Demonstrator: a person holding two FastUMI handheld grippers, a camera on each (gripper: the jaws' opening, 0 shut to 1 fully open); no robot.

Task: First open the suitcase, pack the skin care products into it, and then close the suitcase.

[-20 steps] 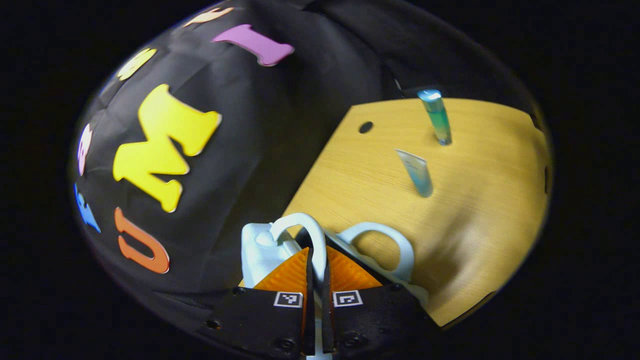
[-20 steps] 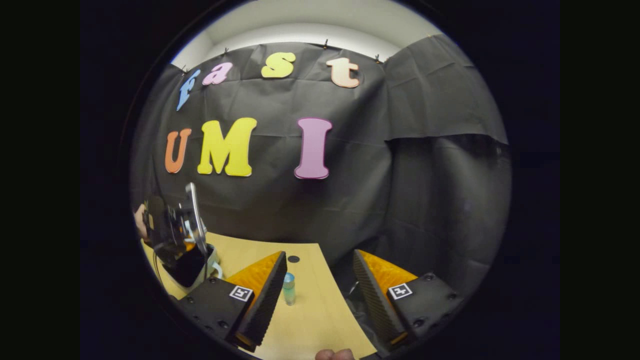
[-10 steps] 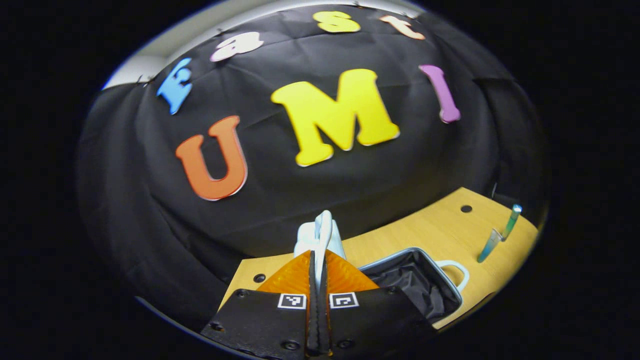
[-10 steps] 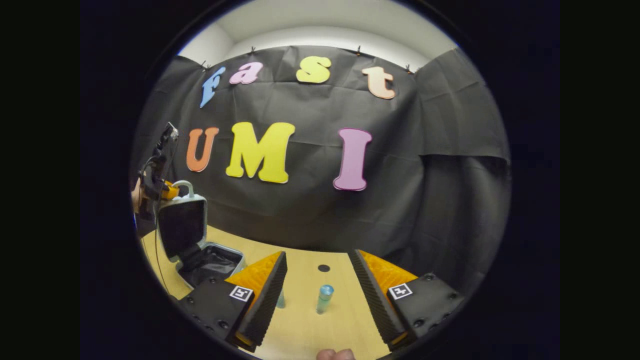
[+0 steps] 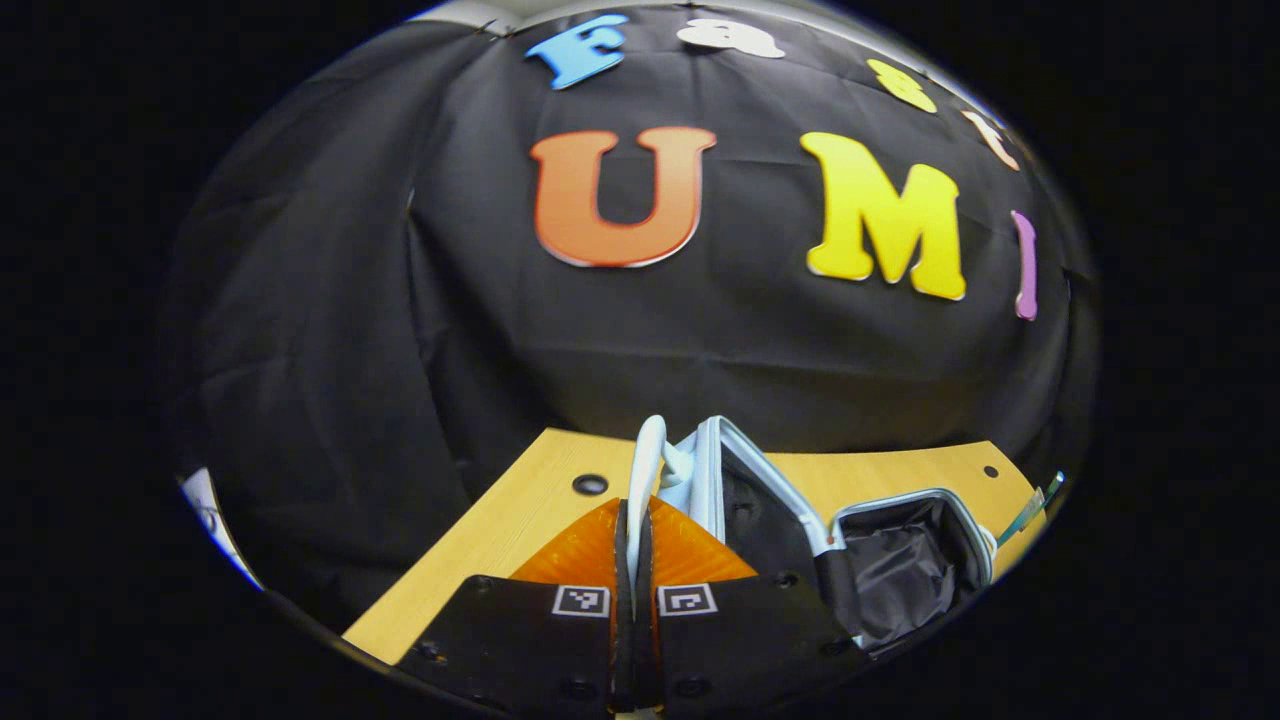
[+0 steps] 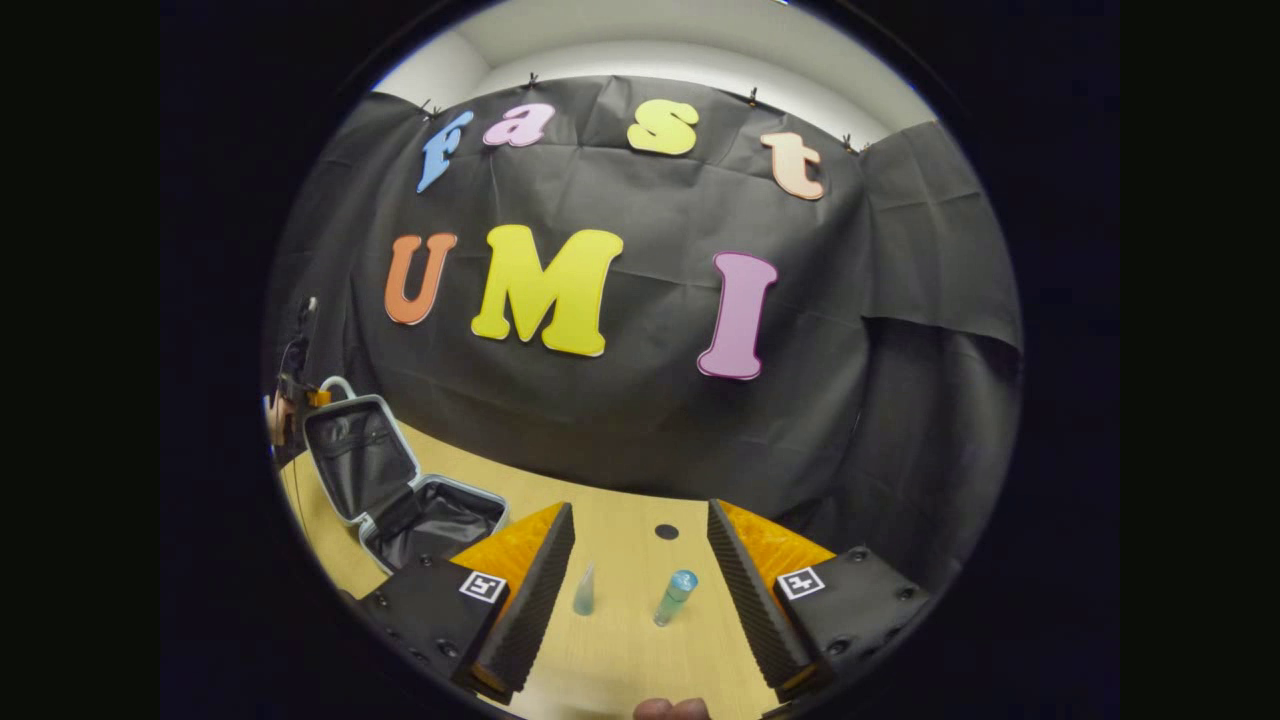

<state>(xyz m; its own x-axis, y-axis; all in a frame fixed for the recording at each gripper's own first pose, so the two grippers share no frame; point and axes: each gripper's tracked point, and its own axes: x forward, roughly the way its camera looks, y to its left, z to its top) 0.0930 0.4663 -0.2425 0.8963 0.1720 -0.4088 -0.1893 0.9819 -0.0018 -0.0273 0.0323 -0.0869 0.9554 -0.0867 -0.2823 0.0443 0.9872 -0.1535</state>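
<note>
Suitcase (image 6: 400, 490): open on the wooden table (image 6: 620, 640), at the left of the right gripper view – lid (image 6: 358, 455) tilted up and back, dark lining showing in both halves.
Suitcase handle (image 5: 645, 470): white loop on the lid's top edge, pinched between my left fingers.
My left gripper (image 5: 634, 560): jaws squeezed almost together on that handle, holding the lid (image 5: 740, 490) up; in the left gripper view the lower half (image 5: 905, 560) lies open to the right of it.
My left gripper, from the right gripper view: far left at the lid's top (image 6: 290, 400), a hand behind it.
My right gripper (image 6: 640, 580): jaws spread wide, gripping nothing, hovering above the table's near part.
Skin care tube (image 6: 584, 592): standing on the table between my right fingers in the view, apart from both.
Skin care bottle (image 6: 675, 596): blue-green, rounded cap, just right of the tube – also between the fingers, untouched.
Both products: right of the suitcase, outside it.
Table hole (image 6: 666, 531): beyond the bottle, near the far edge.
</note>
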